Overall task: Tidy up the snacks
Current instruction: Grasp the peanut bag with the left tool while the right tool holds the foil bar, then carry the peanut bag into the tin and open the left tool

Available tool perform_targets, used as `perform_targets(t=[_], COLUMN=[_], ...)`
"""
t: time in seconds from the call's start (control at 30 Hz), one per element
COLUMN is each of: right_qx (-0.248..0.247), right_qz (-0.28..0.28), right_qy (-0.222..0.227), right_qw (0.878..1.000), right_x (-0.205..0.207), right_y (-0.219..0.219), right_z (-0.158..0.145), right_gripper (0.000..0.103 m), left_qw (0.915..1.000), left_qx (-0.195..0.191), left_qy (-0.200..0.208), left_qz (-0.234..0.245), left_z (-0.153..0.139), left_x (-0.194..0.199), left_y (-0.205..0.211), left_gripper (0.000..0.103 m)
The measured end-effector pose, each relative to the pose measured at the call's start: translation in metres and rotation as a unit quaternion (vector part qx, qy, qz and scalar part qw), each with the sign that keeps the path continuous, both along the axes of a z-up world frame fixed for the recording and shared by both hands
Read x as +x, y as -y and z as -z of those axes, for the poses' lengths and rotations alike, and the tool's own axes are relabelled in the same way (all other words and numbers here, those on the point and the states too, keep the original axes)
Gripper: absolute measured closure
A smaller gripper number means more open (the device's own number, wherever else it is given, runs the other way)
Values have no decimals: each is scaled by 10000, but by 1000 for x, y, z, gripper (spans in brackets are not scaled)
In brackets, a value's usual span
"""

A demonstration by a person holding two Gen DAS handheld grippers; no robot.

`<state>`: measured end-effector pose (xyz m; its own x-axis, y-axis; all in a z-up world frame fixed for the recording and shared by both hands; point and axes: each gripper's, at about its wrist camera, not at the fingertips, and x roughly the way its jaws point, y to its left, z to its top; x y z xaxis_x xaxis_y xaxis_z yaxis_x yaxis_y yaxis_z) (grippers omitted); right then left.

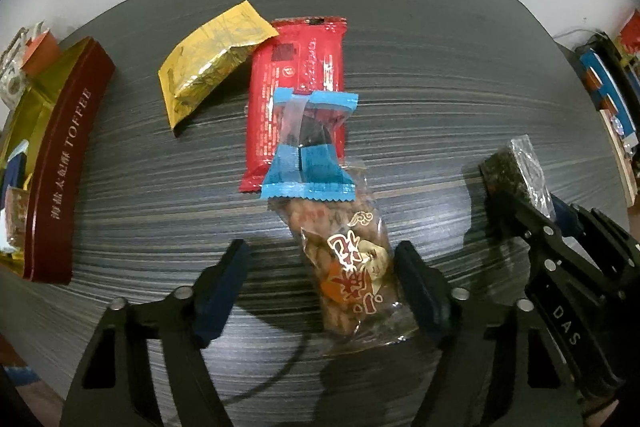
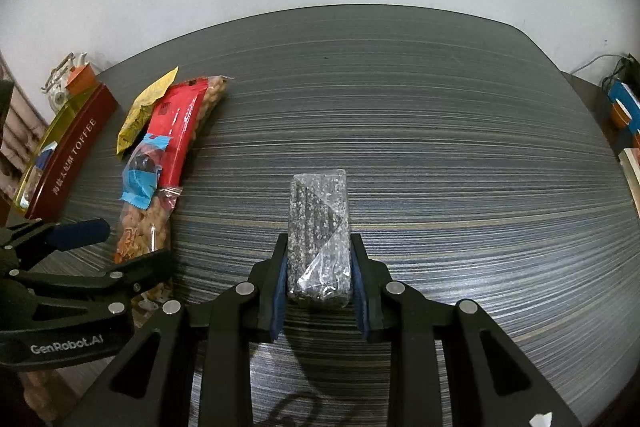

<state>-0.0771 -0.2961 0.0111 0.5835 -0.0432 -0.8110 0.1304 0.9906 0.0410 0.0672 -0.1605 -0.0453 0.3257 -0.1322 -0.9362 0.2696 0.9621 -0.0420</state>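
Snacks inside the dark red toffee tin [image 1: 60, 163] are cut off at the picture's edge, so we cannot tell what they are. Our left gripper [image 1: 320, 267] is open, with the clear peanut bag [image 1: 348, 267] between its fingers; the right pad sits right beside the bag, and we cannot tell if it touches. Our right gripper [image 2: 319, 267] is closed on the speckled dark bar [image 2: 319, 235] in clear wrap, held over the striped grey table [image 2: 440, 147]. Beyond the peanut bag lie a blue candy [image 1: 308, 147], a red packet [image 1: 298, 83] and a gold pouch [image 1: 208, 59], overlapping in a heap near the tin.
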Motion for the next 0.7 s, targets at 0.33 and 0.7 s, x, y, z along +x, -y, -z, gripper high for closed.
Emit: perform_targets(t=[0.33, 0.7], right_qx=[-18, -67], right_qz=[-14, -23], right_qy=[-6, -3], right_qw=[10000, 10000], right_x=[0, 2], right_y=[0, -2], right_z=[0, 0], right_gripper=[78, 78], left_qw=[9993, 9946], left_qx=[9, 10], left_qy=[2, 182], left_qz=[377, 1017], left_z=[0, -21], left_x=[-8, -44], left_y=[-6, -35], left_gripper=[64, 64])
